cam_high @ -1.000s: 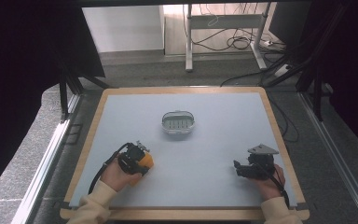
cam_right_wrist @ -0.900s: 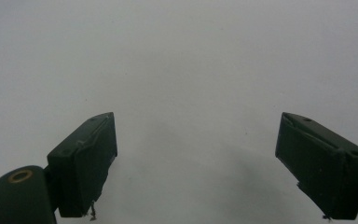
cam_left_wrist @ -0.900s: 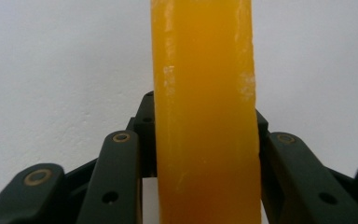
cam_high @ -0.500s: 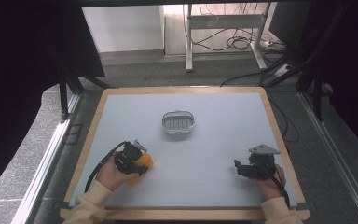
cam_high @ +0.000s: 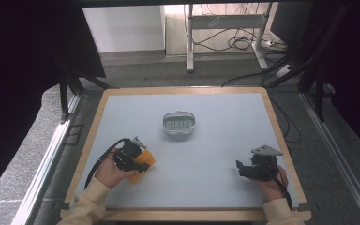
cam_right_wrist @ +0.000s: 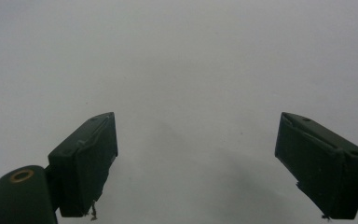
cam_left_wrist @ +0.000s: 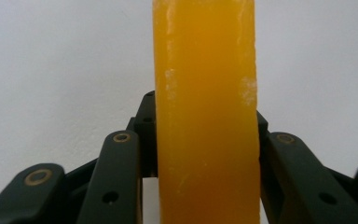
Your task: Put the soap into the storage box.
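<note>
Left gripper (cam_high: 138, 161) sits near the worktop's (cam_high: 215, 117) front-left corner, fingers clamped on an orange bar (cam_high: 141, 162). Looks like soap, waxy and translucent. In the left gripper view the bar (cam_left_wrist: 205, 116) stands on edge between the black fingers (cam_left_wrist: 121, 182), running up out of the top of the frame, with the fingers pressing its two narrow sides. Pale scuffs show on its near edge. From the high view the bar pokes out of the gripper toward the worktop's middle, low over the surface; cannot tell whether it touches the worktop. The person's left hand (cam_high: 108, 171) wraps the gripper body, and its cable loops back toward the front edge.

Right gripper (cam_high: 243, 169) is near the front-right corner, held low by the right hand (cam_high: 272, 183), grey three-cornered plate on top. Its fingers (cam_right_wrist: 86, 163) are spread wide with nothing between them; in the right gripper view bare grey surface lies between and beyond them. It points left, along the front edge.

A small oval dish (cam_high: 179, 124), white with a slotted insert, sits alone around the worktop's centre, a bit toward the back edge. It is well apart from both grippers.

The worktop is a pale grey mat in a wooden frame.
</note>
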`<move>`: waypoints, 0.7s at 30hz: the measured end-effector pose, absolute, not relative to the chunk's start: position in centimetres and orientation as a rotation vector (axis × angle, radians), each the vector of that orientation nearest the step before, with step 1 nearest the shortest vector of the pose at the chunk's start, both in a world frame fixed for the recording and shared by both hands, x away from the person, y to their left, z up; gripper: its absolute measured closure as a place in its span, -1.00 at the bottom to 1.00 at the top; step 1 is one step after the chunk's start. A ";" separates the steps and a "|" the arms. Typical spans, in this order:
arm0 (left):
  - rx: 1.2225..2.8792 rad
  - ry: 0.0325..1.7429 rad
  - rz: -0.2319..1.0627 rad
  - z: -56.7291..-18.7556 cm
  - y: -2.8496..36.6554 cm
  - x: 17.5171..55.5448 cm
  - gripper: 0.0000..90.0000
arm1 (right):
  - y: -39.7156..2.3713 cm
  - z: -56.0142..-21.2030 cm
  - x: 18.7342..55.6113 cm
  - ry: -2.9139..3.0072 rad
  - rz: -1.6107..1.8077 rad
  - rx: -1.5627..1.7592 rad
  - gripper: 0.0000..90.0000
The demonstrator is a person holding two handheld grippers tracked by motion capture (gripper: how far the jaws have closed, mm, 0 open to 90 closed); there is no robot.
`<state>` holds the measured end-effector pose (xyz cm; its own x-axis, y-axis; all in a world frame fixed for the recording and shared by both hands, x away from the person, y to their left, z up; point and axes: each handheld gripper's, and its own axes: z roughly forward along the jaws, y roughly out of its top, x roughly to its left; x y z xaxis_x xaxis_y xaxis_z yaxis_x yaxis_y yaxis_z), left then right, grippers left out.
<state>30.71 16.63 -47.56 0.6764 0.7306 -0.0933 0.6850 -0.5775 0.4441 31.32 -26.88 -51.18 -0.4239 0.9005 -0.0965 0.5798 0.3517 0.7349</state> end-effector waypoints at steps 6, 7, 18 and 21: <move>2.434 1.094 0.126 -47.3 16.9 31.4 0.37 | -27.0 -51.1 31.2 2.124 0.865 1.284 -0.70; 2.433 1.092 0.126 -47.3 16.9 31.5 0.37 | -27.0 -51.1 31.2 2.125 0.863 1.284 -0.70; 2.435 1.080 0.124 -46.4 17.1 32.3 0.37 | -27.0 -51.2 31.2 2.130 0.861 1.283 -0.70; 2.434 1.078 0.125 -46.1 17.2 32.4 0.37 | -27.0 -51.2 31.2 2.130 0.861 1.284 -0.70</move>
